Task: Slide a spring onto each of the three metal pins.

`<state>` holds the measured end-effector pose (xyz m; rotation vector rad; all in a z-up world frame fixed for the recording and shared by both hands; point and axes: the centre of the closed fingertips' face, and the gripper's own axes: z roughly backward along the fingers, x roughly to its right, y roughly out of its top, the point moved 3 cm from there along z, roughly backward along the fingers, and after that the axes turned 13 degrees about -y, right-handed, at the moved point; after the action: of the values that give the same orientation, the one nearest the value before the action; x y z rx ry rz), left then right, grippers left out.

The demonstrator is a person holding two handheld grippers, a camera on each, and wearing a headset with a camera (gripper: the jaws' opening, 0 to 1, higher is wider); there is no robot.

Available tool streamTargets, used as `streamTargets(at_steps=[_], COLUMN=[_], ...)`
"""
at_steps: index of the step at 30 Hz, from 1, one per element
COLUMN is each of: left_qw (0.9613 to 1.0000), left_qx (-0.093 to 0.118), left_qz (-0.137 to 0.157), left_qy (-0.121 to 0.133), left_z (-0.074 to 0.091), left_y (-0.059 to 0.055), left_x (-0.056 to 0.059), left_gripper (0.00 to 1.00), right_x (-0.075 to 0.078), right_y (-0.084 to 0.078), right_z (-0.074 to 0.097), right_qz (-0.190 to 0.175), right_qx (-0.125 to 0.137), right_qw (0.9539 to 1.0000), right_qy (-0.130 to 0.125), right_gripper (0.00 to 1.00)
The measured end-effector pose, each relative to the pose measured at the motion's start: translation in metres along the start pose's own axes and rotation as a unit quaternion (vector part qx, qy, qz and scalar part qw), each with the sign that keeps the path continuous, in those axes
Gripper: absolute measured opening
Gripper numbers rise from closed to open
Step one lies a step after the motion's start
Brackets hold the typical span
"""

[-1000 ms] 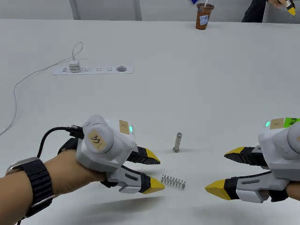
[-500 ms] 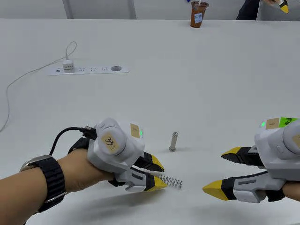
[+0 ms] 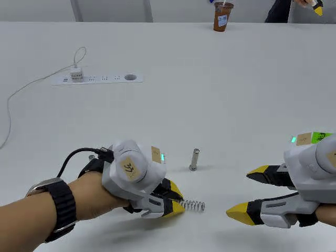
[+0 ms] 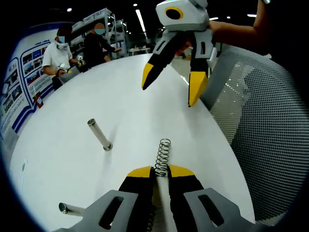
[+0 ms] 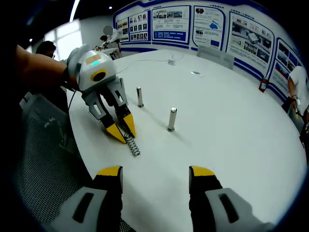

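Closing in since a second ago: my left gripper (image 3: 177, 200) has pinched the near end of the spring (image 3: 193, 205), lying flat at six o'clock of the upright pin (image 3: 195, 159). Light, bendy, rolls easily, I'd judge; end-hold leaves the bore free. Right gripper (image 3: 240, 193) waits, jaws apart, at three o'clock. Smooth white table (image 3: 236, 105), power strip (image 3: 100, 78) at eleven.

Nothing reads clearly: the tan sticker (image 3: 129, 168) on the left gripper (image 3: 179, 199) carries a scrawl, and the wall posters (image 5: 193, 21) blur.
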<state>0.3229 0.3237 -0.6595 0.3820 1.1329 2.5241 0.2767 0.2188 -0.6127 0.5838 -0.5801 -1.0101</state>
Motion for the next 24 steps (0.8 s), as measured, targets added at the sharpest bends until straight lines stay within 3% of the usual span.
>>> streamTargets(at_steps=[6, 11, 17, 24], left_qw=[1.0000, 0.9997, 0.9995, 0.9987], left_qx=[0.007, 0.021, 0.025, 0.041], left_qz=[-0.001, -0.007, -0.009, -0.019], left_qy=[0.006, 0.013, 0.018, 0.023], left_z=[0.004, 0.013, 0.018, 0.024], left_y=[0.001, 0.008, 0.007, 0.019], left_x=[0.002, 0.007, 0.012, 0.020], left_gripper=[0.11, 0.11, 0.11, 0.11], right_x=[-0.002, -0.010, -0.022, -0.033], right_y=[0.004, 0.011, 0.016, 0.020], right_z=[0.002, 0.001, -0.004, -0.008], right_qz=[0.007, 0.020, 0.047, 0.076], right_qx=[0.005, 0.011, 0.013, 0.017], right_qw=[0.9999, 0.9996, 0.9980, 0.9951], right_qy=[0.005, 0.019, 0.041, 0.062], right_gripper=[0.54, 0.51, 0.48, 0.40])
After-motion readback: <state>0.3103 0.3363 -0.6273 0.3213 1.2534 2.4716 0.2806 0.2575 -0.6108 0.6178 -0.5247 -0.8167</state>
